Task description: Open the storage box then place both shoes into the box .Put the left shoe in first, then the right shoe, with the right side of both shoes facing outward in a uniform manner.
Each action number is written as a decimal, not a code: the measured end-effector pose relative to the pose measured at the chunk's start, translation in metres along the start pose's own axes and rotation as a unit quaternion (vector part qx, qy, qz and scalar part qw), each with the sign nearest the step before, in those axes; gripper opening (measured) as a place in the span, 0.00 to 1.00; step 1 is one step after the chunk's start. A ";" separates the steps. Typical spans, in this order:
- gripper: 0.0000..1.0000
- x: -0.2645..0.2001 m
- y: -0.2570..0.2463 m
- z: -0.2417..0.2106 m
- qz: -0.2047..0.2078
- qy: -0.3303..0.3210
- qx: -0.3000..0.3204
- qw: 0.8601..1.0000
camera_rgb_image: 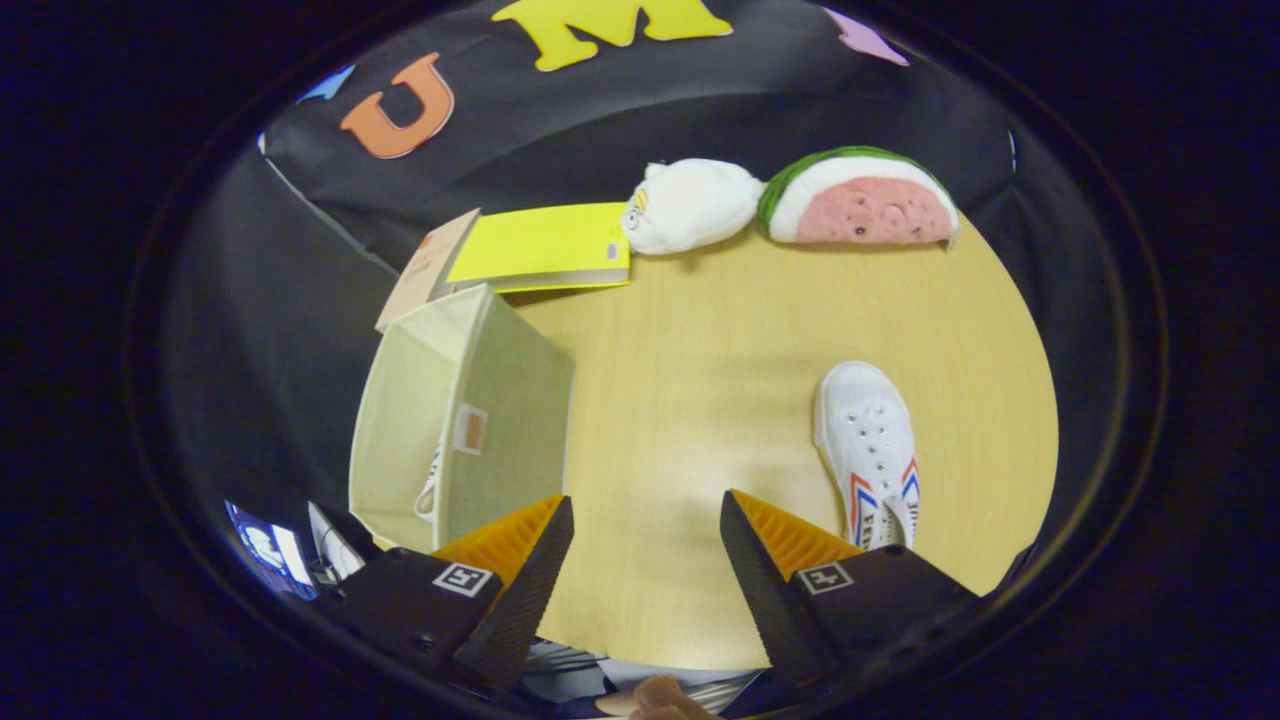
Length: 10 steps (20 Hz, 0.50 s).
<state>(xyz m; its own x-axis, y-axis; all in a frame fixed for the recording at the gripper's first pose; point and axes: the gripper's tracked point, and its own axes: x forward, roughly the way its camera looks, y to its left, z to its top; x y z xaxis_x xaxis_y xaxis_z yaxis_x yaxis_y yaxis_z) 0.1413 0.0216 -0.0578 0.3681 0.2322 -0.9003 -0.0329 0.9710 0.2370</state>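
Gripper (647, 520) fingers spread empty between fabric box (500, 400) and canvas shoe (868, 455).

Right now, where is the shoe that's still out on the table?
The white shoe lies on the wooden table, just beyond the open claw's right finger, across from the fabric box.

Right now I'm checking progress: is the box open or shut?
Open. The box has no lid on top; its inside wall shows, with part of a shoe inside. The open tool holds nothing.
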 end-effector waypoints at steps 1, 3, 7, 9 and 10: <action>0.95 0.000 -0.015 -0.003 -0.001 0.007 0.006 1.000; 0.95 0.001 -0.049 -0.010 -0.011 0.015 0.011 1.000; 0.95 0.000 -0.131 -0.018 -0.084 0.012 0.011 0.996; 0.95 0.004 -0.161 -0.018 -0.113 0.007 0.004 0.994; 0.94 0.007 -0.176 -0.019 -0.131 0.007 -0.009 0.991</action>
<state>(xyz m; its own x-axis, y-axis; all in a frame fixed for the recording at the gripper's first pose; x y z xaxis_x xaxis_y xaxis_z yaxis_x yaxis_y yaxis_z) 0.1321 -0.1468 -0.1130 0.3525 -0.0266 -0.9354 0.0448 0.9989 -0.0115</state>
